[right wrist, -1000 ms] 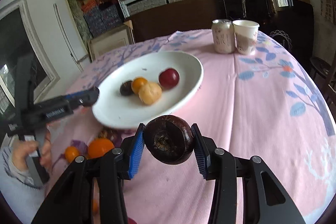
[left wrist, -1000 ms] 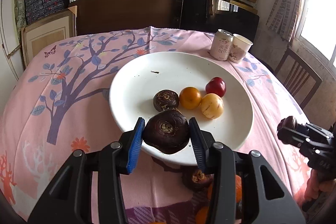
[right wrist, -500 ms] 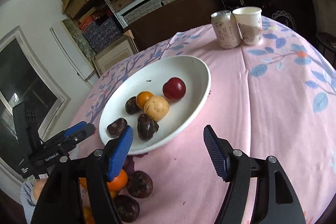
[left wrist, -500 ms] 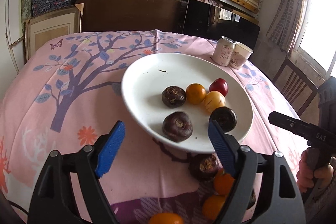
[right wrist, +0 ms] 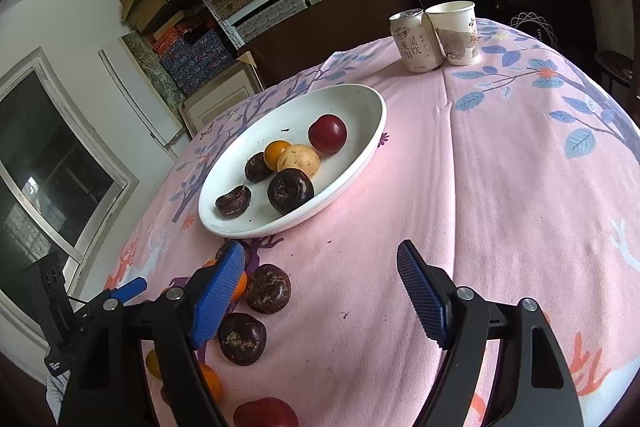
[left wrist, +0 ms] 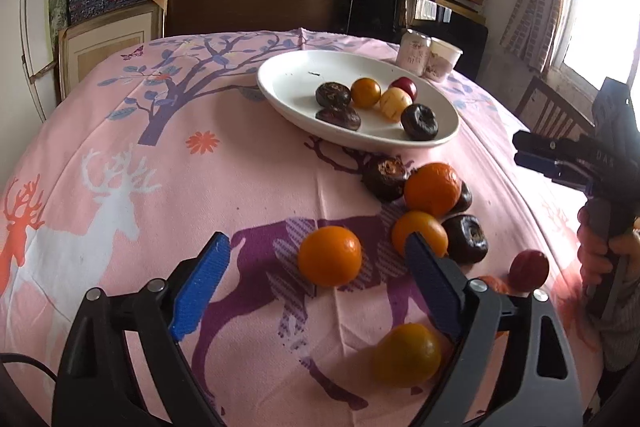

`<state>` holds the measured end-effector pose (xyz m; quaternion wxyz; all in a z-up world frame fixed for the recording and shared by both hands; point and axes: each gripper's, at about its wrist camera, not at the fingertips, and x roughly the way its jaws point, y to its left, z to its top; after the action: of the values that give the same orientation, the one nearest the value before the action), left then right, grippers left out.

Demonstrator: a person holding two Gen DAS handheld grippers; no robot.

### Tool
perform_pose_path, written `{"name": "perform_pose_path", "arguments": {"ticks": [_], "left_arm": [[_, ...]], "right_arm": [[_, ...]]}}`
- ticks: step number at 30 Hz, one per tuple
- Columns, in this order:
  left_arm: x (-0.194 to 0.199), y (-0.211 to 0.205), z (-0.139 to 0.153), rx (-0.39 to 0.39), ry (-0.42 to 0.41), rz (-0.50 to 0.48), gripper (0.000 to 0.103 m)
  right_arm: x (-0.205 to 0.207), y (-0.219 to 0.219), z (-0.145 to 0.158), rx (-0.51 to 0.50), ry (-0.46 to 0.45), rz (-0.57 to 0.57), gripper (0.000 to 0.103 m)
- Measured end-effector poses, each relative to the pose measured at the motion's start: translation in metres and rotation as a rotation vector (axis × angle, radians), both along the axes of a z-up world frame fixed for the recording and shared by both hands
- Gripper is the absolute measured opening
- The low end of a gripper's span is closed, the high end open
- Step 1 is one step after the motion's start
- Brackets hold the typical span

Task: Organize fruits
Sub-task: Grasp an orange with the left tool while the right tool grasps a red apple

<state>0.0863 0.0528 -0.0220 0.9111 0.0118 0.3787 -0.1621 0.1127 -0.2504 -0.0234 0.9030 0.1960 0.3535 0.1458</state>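
Left wrist: 6 mixed fruits (left wrist: pixel 379 103) clustered on white plate (left wrist: pixel 288 79).

Glossy, probably ceramic plate (right wrist: pixel 372 131) on matt printed cloth (right wrist: pixel 500 187).

The right gripper (right wrist: pixel 320 291) hangs over bare pink tablecloth (right wrist: pixel 500 187), jaws opening, nothing between them. Far left, the white plate (right wrist: pixel 360 99) holds six fruits — one red plum (right wrist: pixel 327 133). Near left, loose dark fruits (right wrist: pixel 268 288) lie on the cloth. Far right — a can (right wrist: pixel 414 41) touching a paper cup (right wrist: pixel 456 33).
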Motion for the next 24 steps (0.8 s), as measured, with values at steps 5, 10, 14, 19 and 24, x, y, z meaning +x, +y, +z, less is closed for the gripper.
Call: {"name": "perform_pose_path", "arguments": {"ticks": [5, 10, 14, 19, 24], "left_arm": [[0.004, -0.009, -0.009, 0.051, 0.032, -0.013, 0.087], [0.013, -0.007, -0.015, 0.053, 0.075, 0.016, 0.086], [0.017, -0.01, -0.02, 0.06, 0.105, 0.003, 0.06], [0.013, -0.02, -0.02, 0.076, 0.096, -0.036, 0.047], [0.013, -0.023, -0.019, 0.085, 0.094, -0.043, 0.037]], "right_arm": [[-0.001, 0.003, 0.001, -0.014, -0.001, 0.012, 0.079], [-0.001, 0.009, -0.002, -0.043, 0.009, 0.019, 0.079], [-0.007, 0.011, -0.006, -0.06, 0.02, 0.019, 0.08], [-0.029, 0.018, -0.01, -0.085, 0.028, 0.066, 0.08], [-0.062, 0.038, -0.016, -0.169, 0.03, 0.167, 0.079]]}}
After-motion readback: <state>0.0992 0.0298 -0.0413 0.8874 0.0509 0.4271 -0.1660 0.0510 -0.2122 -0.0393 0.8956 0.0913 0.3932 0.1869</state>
